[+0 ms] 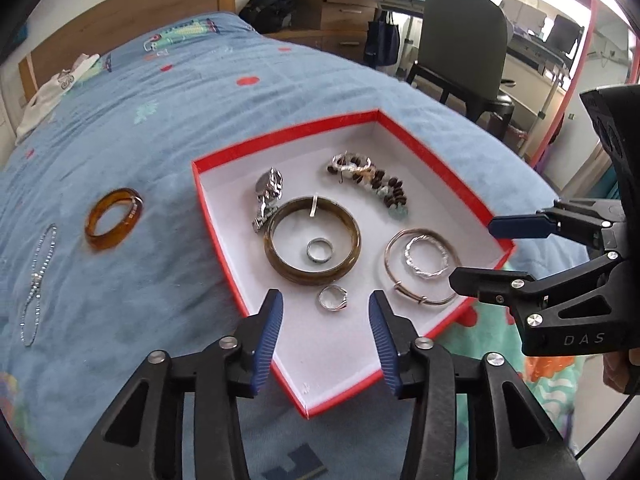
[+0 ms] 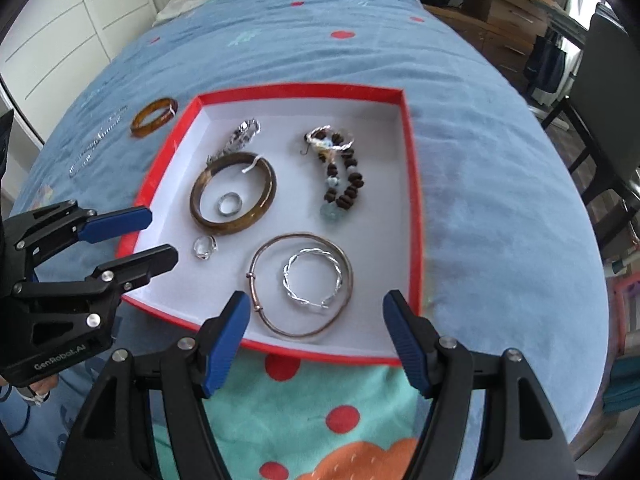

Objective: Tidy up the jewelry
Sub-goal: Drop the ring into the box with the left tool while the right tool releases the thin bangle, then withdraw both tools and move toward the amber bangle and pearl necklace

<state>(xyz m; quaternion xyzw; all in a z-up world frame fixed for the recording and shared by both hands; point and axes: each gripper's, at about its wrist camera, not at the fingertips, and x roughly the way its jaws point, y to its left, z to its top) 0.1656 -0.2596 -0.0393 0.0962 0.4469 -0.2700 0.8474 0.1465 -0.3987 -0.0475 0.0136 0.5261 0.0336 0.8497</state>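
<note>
A red box [image 1: 219,236] with a white floor lies on the blue bedspread. In it are a dark bangle [image 1: 354,242] around a small ring [image 1: 310,250], a thin metal bangle [image 1: 390,248] around a twisted silver bracelet [image 1: 408,252], a brown bead bracelet [image 1: 384,186], a silver watch [image 1: 270,192] and a small silver ring [image 1: 325,300]. My left gripper [image 1: 326,300] hangs open above that silver ring, pads not touching it. My right gripper [image 2: 316,300] is open and empty over the twisted bracelet [image 2: 292,280]. An amber bangle [image 1: 100,236] and a thin chain [image 1: 38,280] lie on the bed left of the box.
White cloth [image 1: 52,88] lies near the wooden headboard at the far end of the bed. A chair [image 1: 460,40], a drawer unit [image 1: 344,8] and desks stand beyond the bed's right side. A person's hand [image 2: 36,390] shows under the left gripper.
</note>
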